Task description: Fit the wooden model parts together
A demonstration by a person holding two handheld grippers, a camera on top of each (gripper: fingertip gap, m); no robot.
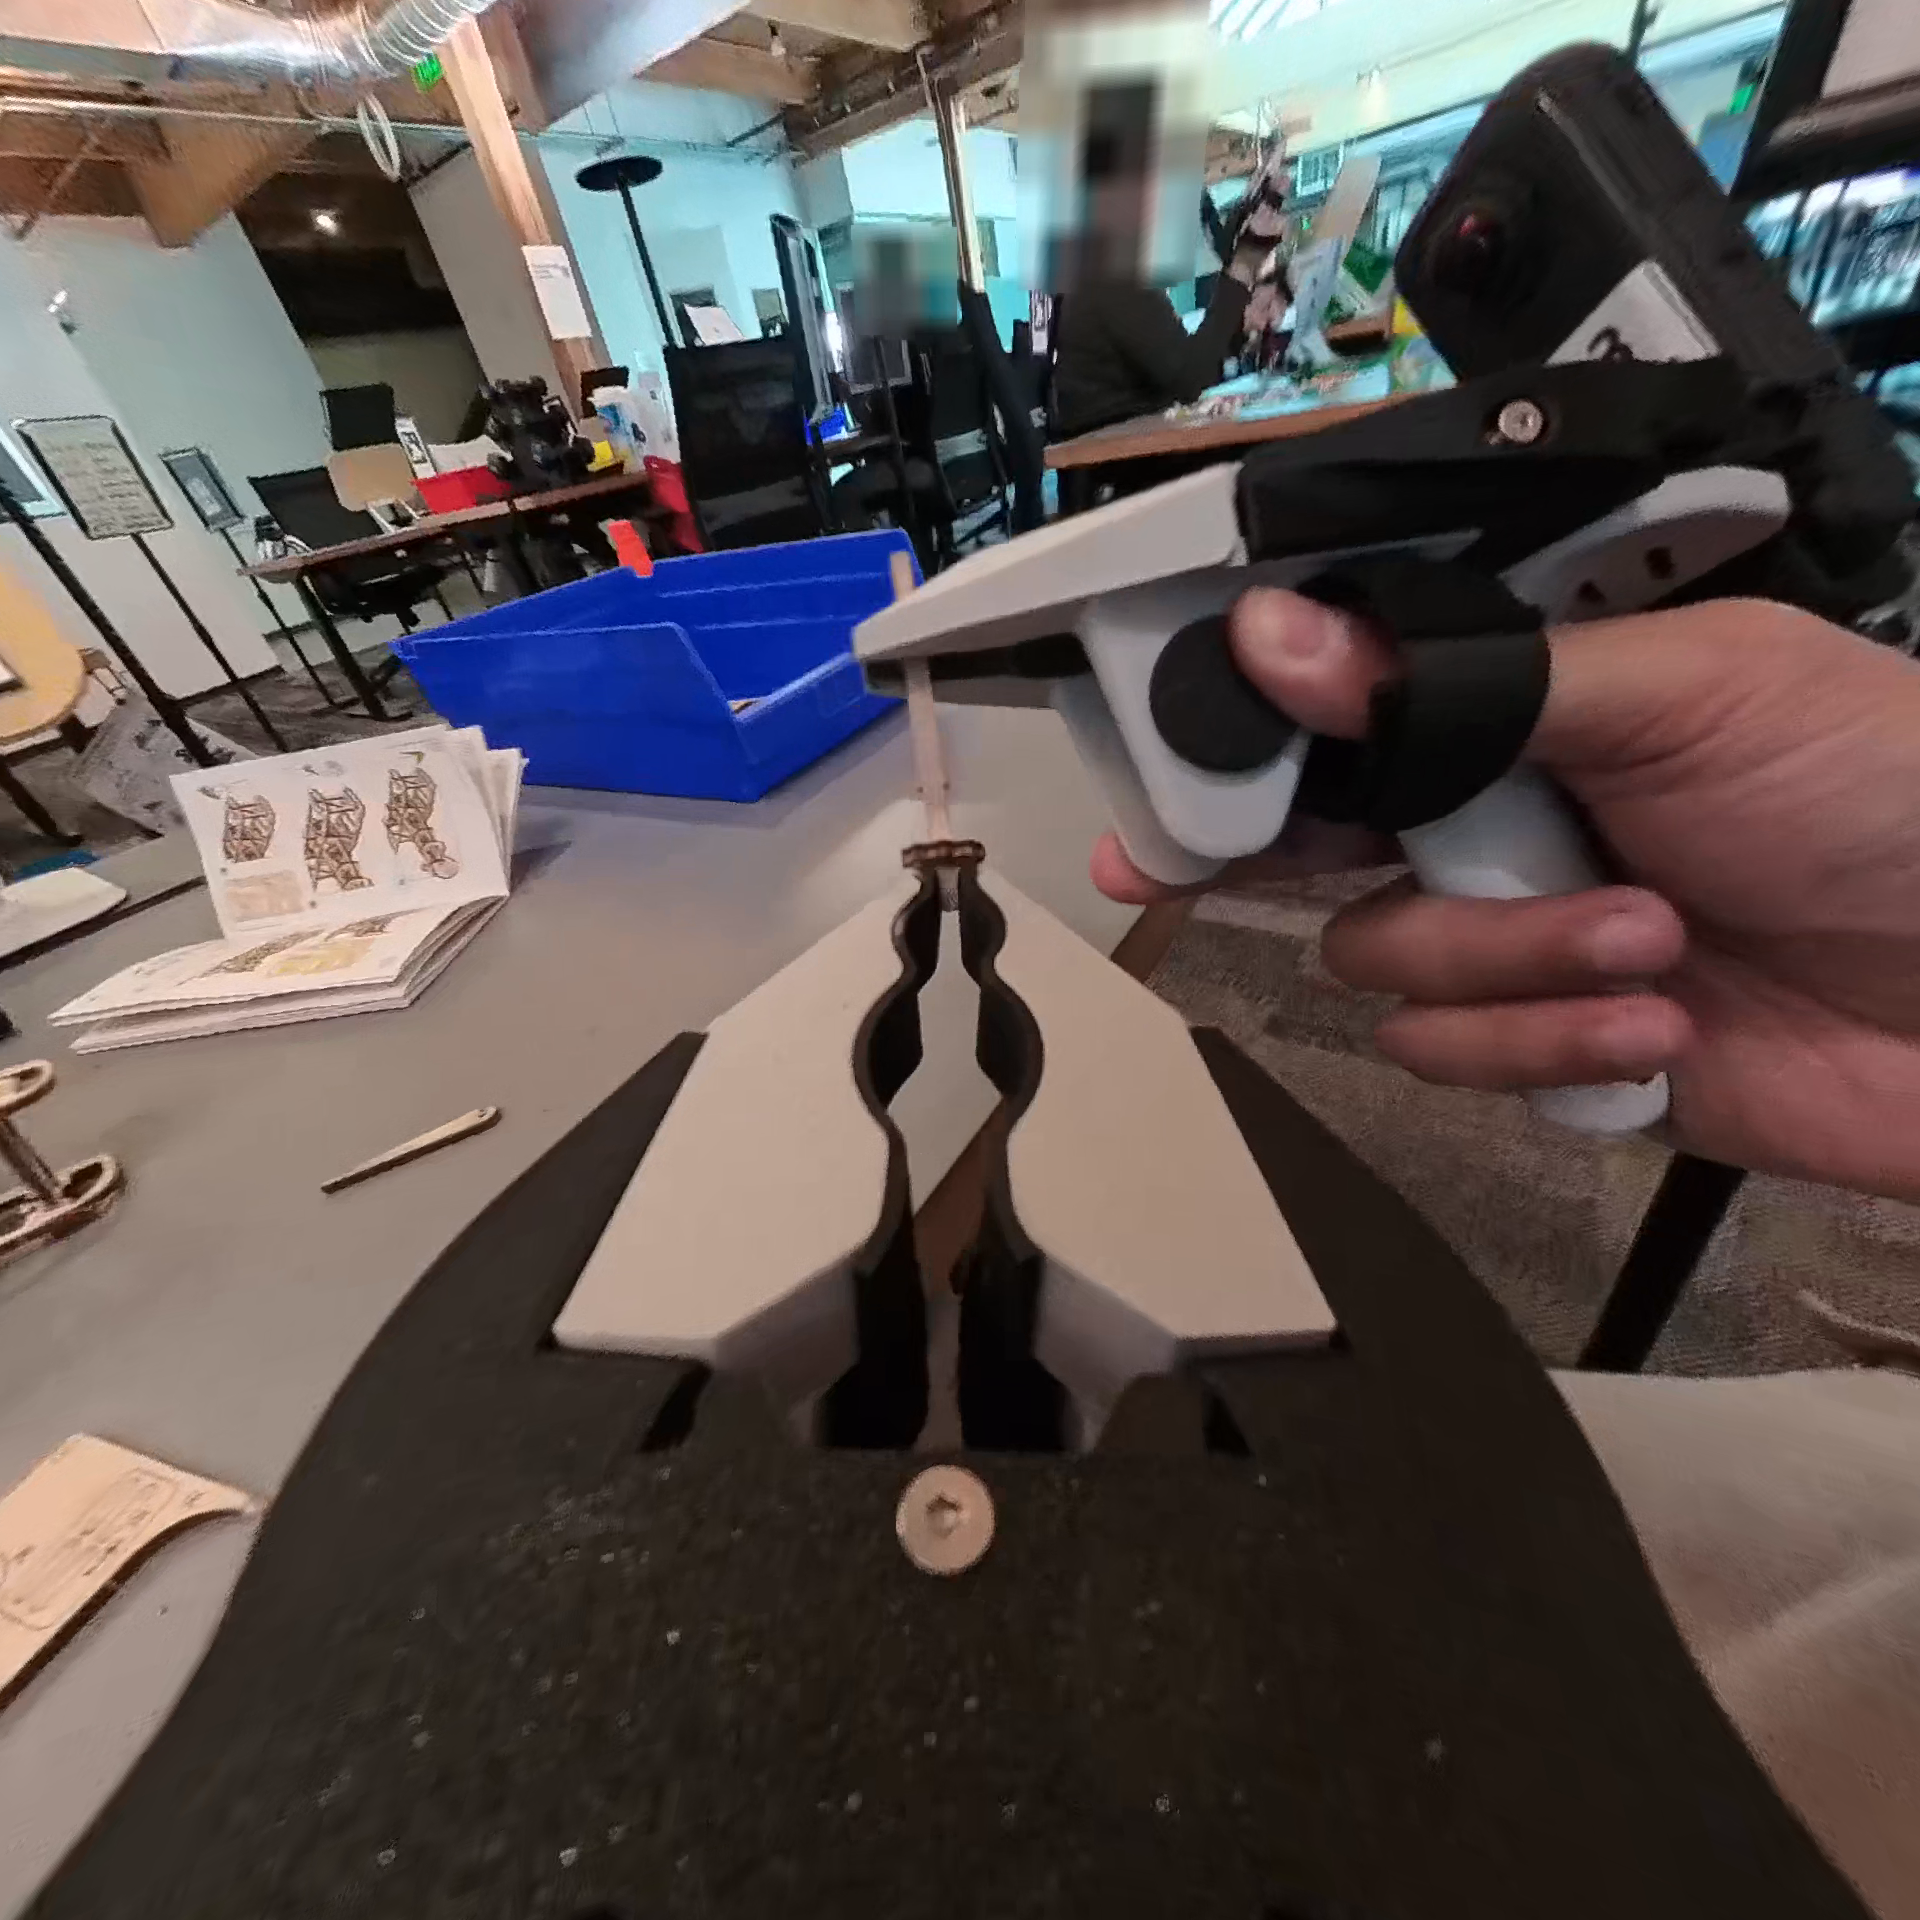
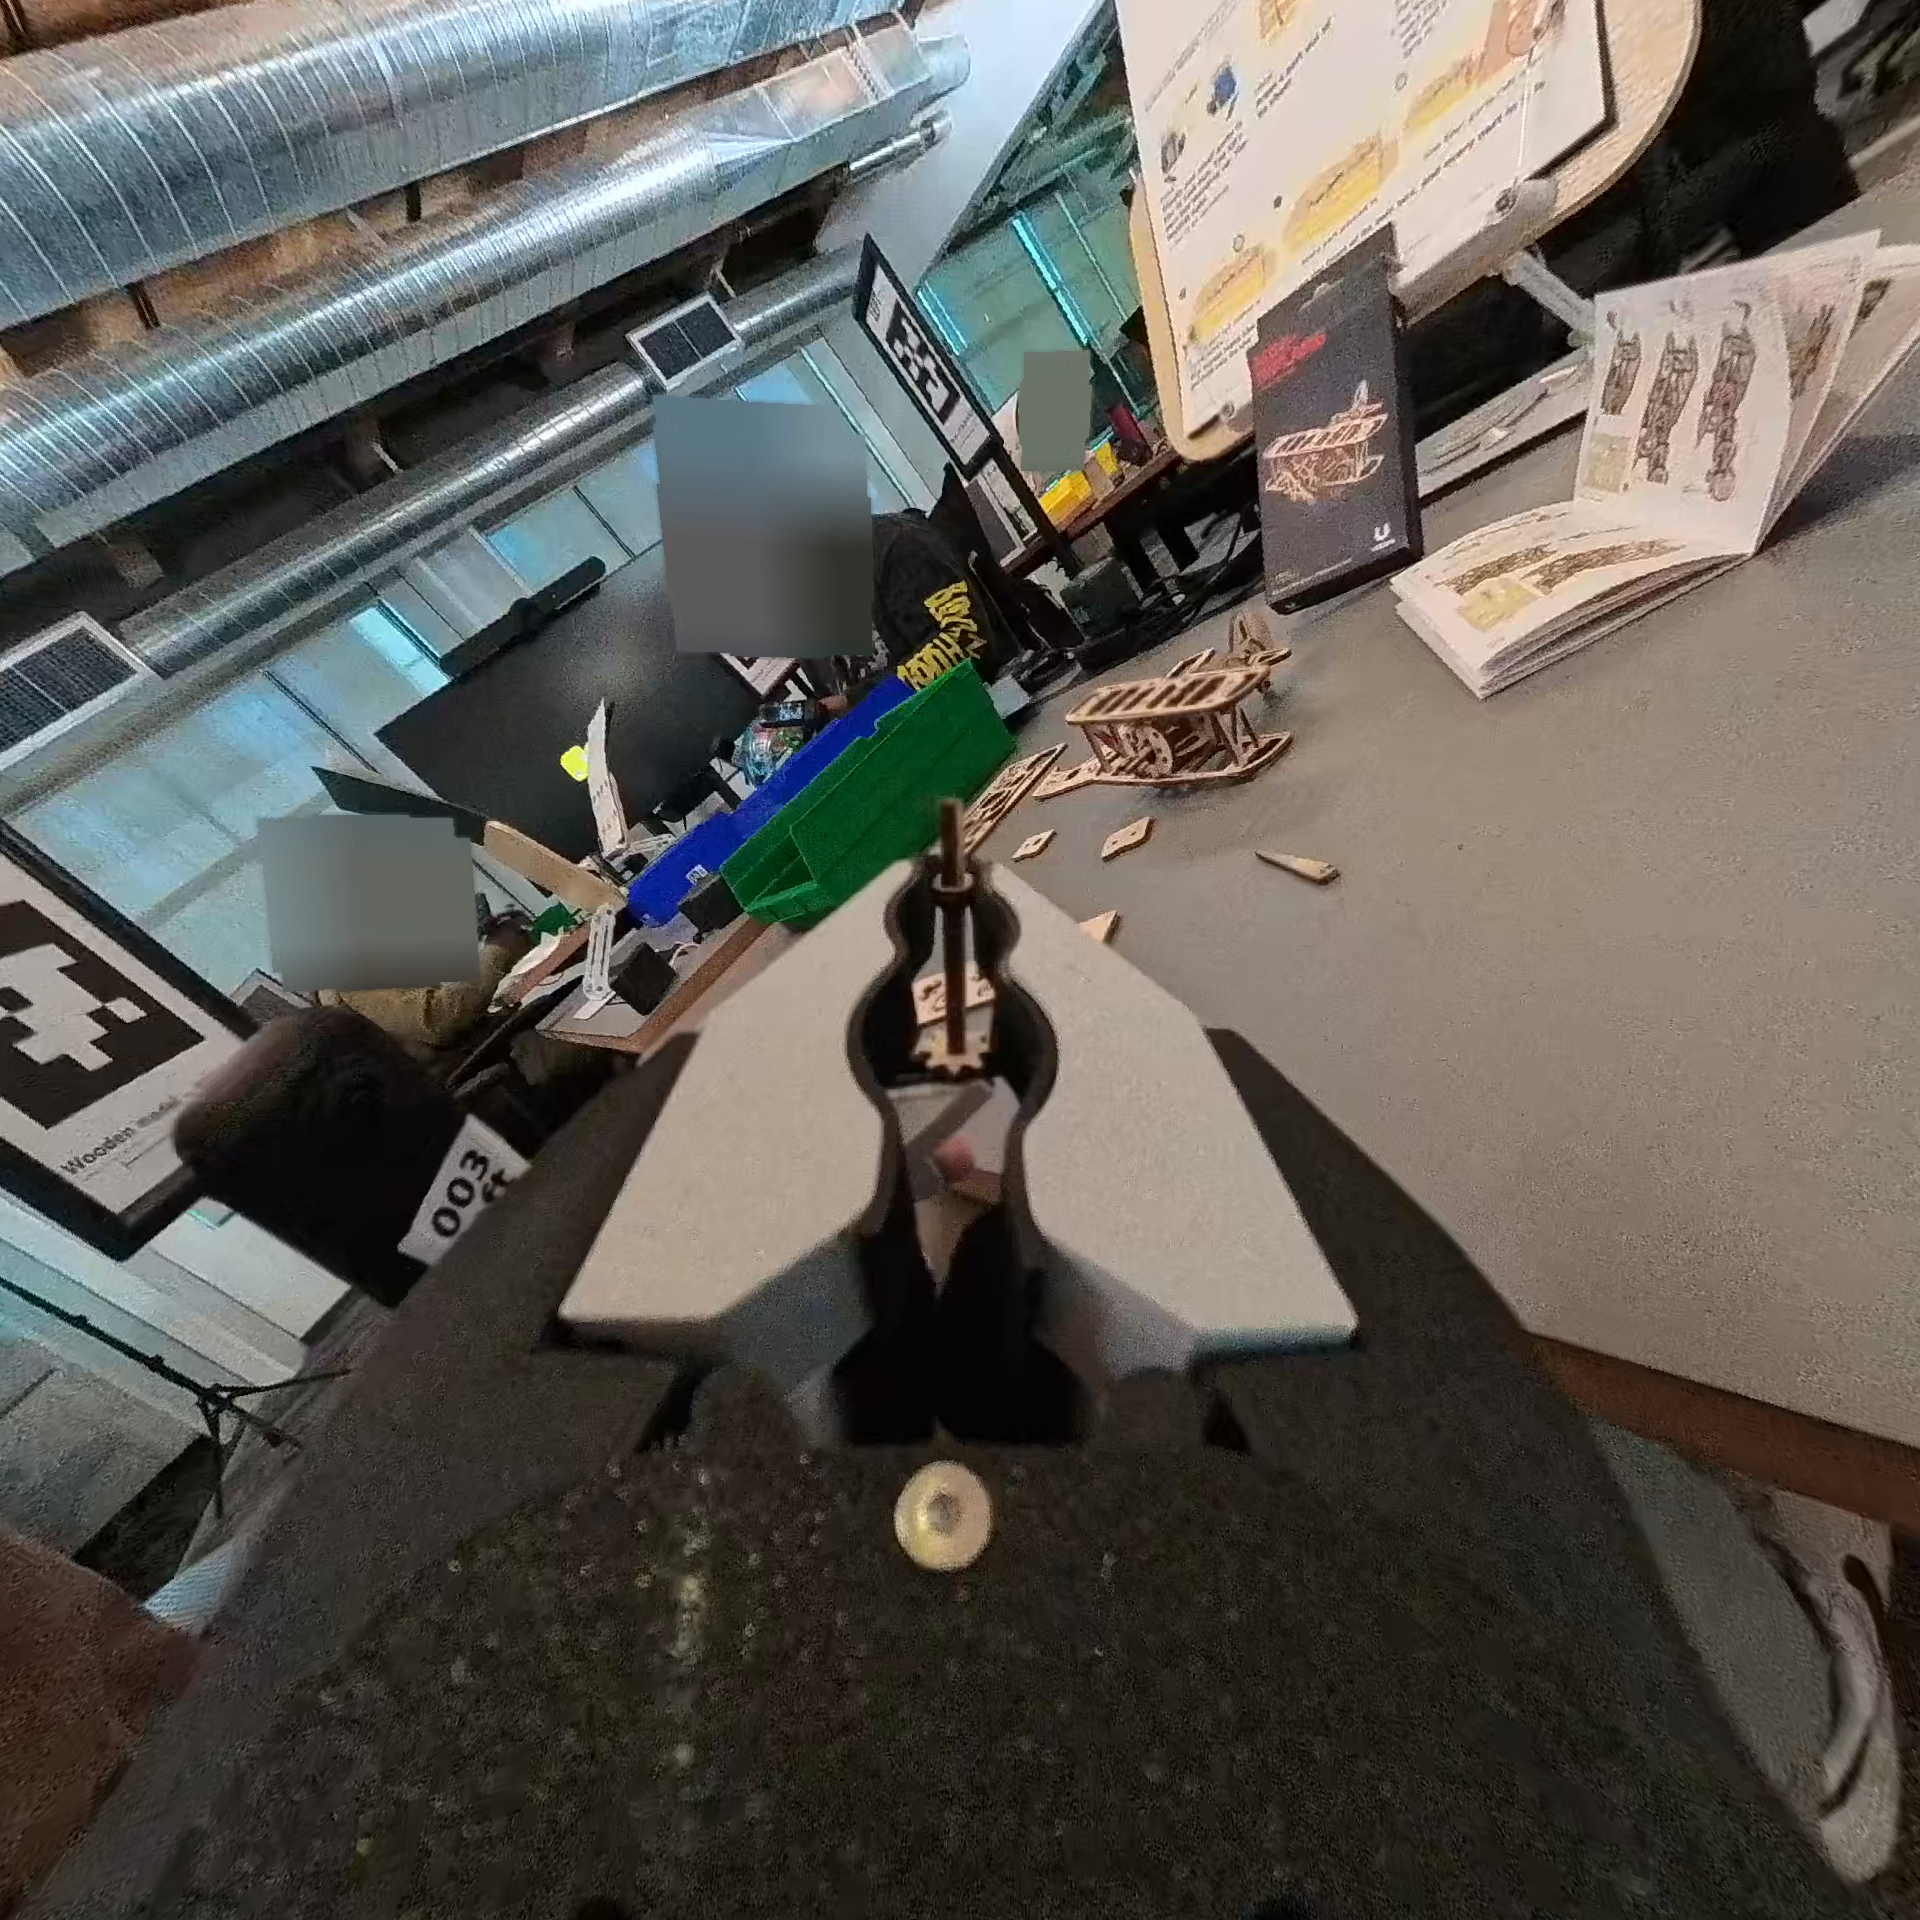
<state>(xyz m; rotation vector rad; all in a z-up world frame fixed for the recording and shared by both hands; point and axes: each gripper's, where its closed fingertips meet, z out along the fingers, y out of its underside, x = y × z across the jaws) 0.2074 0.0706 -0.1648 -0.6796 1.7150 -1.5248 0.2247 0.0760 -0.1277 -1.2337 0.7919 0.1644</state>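
Observation:
My left gripper [image 1: 943,896] is shut on a small flat wooden gear piece [image 1: 943,854], seen edge-on at its fingertips. My right gripper [image 1: 891,670] comes in from the right in a person's hand [image 1: 1621,883]. It is shut on a thin wooden stick [image 1: 928,743] that stands upright, its lower end meeting the gear piece. In the right wrist view my right gripper [image 2: 949,883] is shut on the stick [image 2: 950,831]. Between its fingers the gear piece [image 2: 949,1060] shows on the stick's far end, with the left gripper's grey fingertips [image 2: 951,1127] behind it.
On the grey table [image 1: 623,987] are a blue bin [image 1: 665,665], an open instruction booklet [image 1: 343,873], a loose wooden strip [image 1: 410,1148] and a part-built wooden piece [image 1: 42,1164]. A wooden biplane model [image 2: 1174,717], a black box [image 2: 1335,447], a green bin [image 2: 873,821] and loose parts [image 2: 1294,865] lie farther off. Across from one pair of fingers to the other is roughly 4 cm.

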